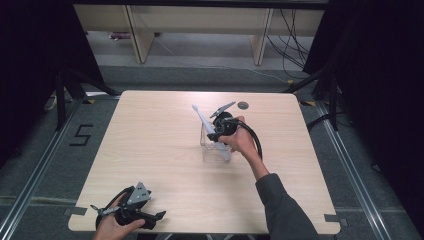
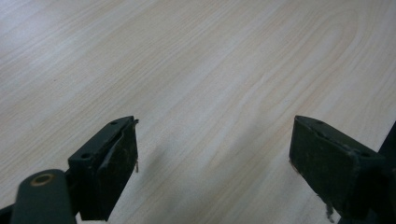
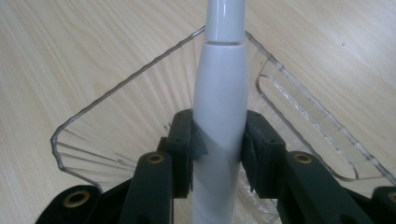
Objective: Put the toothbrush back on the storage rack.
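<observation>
A white electric toothbrush (image 1: pixel 204 121) leans with its head up and to the far left, its lower end inside a clear plastic holder (image 1: pixel 214 150) near the middle of the table. My right gripper (image 1: pixel 216 135) is shut on the toothbrush's handle (image 3: pixel 219 84), just above the clear holder's rim (image 3: pixel 116 86). My left gripper (image 1: pixel 153 219) rests at the table's front left corner, apart from both. Its jaws stand wide open over bare wood (image 2: pixel 187 56), with nothing between them; the left gripper (image 2: pixel 215 126) looks along the tabletop.
The light wooden table (image 1: pixel 150 145) carries a small dark round disc (image 1: pixel 243 105) near its far edge. Black stand legs (image 1: pixel 62 95) and cables (image 1: pixel 290 40) flank the table on the floor. A "5" mark (image 1: pixel 82 135) lies on the floor at left.
</observation>
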Tool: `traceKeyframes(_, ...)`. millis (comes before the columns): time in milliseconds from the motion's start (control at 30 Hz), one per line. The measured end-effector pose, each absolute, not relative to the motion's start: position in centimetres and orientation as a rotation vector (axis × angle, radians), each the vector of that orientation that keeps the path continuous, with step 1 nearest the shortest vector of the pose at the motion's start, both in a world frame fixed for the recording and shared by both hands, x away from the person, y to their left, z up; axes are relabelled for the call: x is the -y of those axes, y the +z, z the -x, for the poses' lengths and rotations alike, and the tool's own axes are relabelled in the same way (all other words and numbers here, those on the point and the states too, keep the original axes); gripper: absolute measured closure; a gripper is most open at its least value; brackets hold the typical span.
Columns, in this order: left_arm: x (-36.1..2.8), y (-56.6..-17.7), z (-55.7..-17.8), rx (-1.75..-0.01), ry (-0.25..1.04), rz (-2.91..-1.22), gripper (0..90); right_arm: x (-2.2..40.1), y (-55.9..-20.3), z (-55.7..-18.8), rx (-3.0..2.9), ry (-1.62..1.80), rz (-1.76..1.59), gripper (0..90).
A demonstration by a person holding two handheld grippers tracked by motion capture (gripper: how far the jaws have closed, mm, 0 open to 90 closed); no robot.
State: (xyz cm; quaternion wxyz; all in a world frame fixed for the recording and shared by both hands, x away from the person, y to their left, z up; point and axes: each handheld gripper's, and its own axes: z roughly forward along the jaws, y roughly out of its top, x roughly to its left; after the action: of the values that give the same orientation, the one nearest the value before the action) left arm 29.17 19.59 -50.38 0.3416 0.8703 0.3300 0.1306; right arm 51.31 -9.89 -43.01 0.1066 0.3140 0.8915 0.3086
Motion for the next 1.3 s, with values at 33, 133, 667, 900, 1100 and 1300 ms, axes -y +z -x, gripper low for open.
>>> traceKeyframes(33,-19.6,-50.4,-29.2,-0.858,0.34,-2.264,14.8,9.8,-43.0,-51.2,-2.628,0.901,-0.946,66.4)
traceKeyframes(133,-19.6,-50.4,-29.2,-0.857,0.341,-2.267,14.8,9.8,-43.0,-51.3,-2.624,0.899,-0.926,66.3)
traceKeyframes(667,-19.6,-50.4,-29.2,-0.847,0.344,-2.274,14.7,10.0,-42.6,-51.1,-2.608,0.938,-0.929,64.4)
traceKeyframes(900,-19.6,-50.4,-29.2,-0.857,0.354,-2.273,14.7,10.4,-41.7,-50.7,-2.583,0.974,-0.94,62.3)
traceKeyframes(1100,-19.6,-50.4,-29.2,-0.855,0.342,-2.272,14.8,10.6,-41.6,-50.7,-2.571,0.999,-0.918,58.0)
traceKeyframes(1300,-19.6,-50.4,-29.2,-0.857,0.343,-2.271,14.8,10.6,-41.1,-50.2,-2.565,1.0,-0.935,49.9)
